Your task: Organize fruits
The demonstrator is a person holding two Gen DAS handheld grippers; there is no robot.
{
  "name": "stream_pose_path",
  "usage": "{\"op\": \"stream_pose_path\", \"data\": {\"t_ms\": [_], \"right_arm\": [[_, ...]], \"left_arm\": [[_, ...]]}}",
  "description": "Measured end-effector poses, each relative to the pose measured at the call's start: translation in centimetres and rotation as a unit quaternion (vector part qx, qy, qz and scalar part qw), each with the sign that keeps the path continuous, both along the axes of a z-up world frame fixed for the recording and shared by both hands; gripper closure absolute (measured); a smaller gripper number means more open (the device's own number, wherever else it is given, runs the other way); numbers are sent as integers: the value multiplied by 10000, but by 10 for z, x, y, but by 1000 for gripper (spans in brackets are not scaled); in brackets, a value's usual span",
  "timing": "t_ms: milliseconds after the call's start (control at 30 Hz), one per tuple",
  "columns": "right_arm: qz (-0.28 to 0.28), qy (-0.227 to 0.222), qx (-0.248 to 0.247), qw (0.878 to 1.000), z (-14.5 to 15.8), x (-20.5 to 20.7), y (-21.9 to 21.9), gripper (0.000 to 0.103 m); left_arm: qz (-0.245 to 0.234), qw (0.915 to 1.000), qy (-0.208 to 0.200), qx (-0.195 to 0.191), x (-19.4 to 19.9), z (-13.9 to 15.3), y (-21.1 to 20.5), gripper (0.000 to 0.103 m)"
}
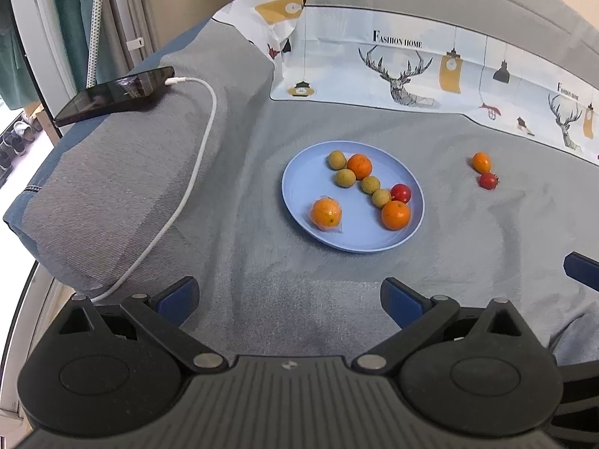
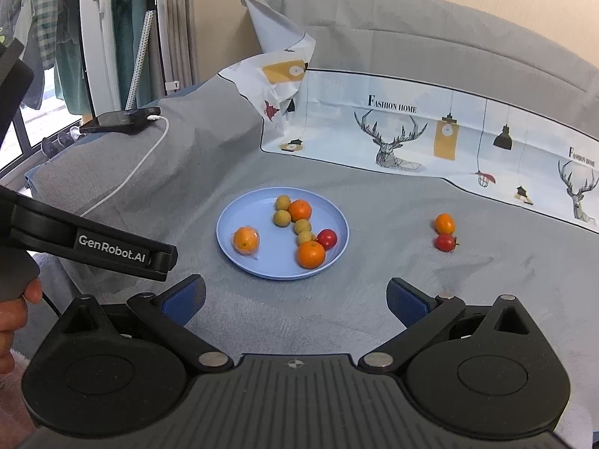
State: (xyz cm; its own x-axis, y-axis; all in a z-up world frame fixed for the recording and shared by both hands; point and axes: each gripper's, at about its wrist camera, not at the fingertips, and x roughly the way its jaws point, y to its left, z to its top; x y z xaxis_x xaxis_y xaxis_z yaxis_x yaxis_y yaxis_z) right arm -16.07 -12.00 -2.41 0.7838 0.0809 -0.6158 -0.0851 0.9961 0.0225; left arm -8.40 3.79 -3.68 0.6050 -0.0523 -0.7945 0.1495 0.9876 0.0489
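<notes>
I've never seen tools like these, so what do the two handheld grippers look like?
Each is black plastic: a ribbed grey-black body, two round hubs, angled link bars with silver pins, and blue finger pads. See the left gripper and right gripper. White lettering "GenRobot.AI" marks the left one's side. A bare hand holds it.

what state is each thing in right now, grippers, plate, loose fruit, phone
left gripper: open, empty, above the cloth
right gripper: open, empty
blue plate: flat on the grey cloth, holding eight fruits
wrapped orange: on the plate, in clear film
loose orange: off the plate, on the cloth
loose red tomato: off the plate, beside the loose orange
phone: on the pillow, cable plugged in
</notes>
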Motion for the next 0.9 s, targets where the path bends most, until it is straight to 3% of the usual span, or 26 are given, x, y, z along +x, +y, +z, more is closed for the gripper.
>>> {"op": "stream_pose_path", "data": {"t_ms": [200, 433, 600, 800, 867, 900], "right_arm": [[-197, 137, 175, 9996, -12, 16, -15, 1], [-1075, 98, 225, 9939, -39, 54, -73, 1], [-1720, 84, 62, 9850, -77, 107, -135, 1], [-1846, 205, -10, 9826, -133, 182, -191, 1], [-1799, 283, 10, 9833, -149, 203, -202, 5], [-1753, 330, 56, 9840, -156, 212, -206, 13]], "left_arm": [[-11, 9998, 157, 104, 17, -8, -9, 0], [-31, 9986, 486, 188, 52, -19, -33, 0], [-23, 9979, 594, 242, 88, -20, -60, 0], [53, 9965, 792, 262, 137, -25, -99, 0], [45, 9963, 801, 303, 153, -29, -115, 0], [33, 9964, 783, 327, 160, -30, -124, 0]]}}
